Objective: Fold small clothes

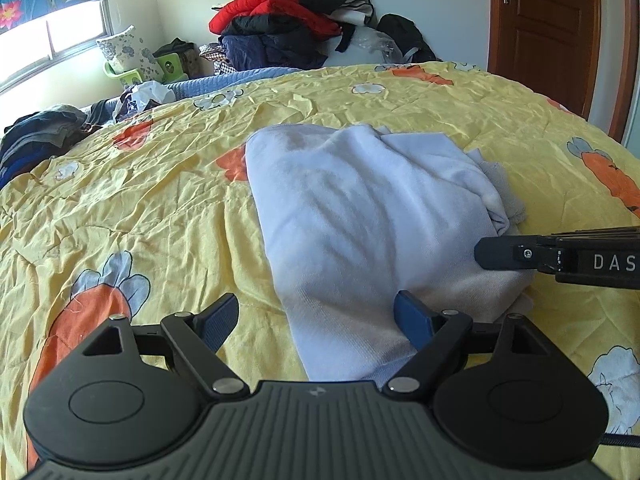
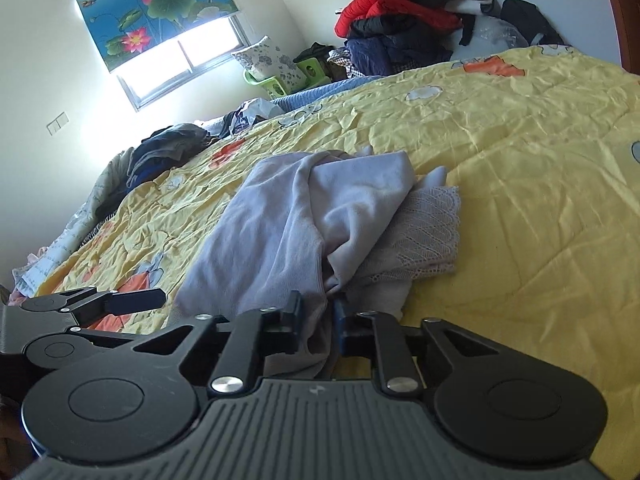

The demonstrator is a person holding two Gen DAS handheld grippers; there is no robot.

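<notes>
At the frame bottom, the right gripper (image 2: 316,320) is clamped on the soft lavender garment (image 2: 288,220); the left gripper (image 1: 316,320) gapes wide over its near hem. Lace trim (image 2: 424,228) peeks out. Behind: crinkled yellow quilt (image 1: 140,208), heaped clothes pile (image 1: 288,20) at upper centre.

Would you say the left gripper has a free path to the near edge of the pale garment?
Probably yes: the left gripper is open just over the pale garment, nothing between; the right gripper pinches the garment's other side.
</notes>
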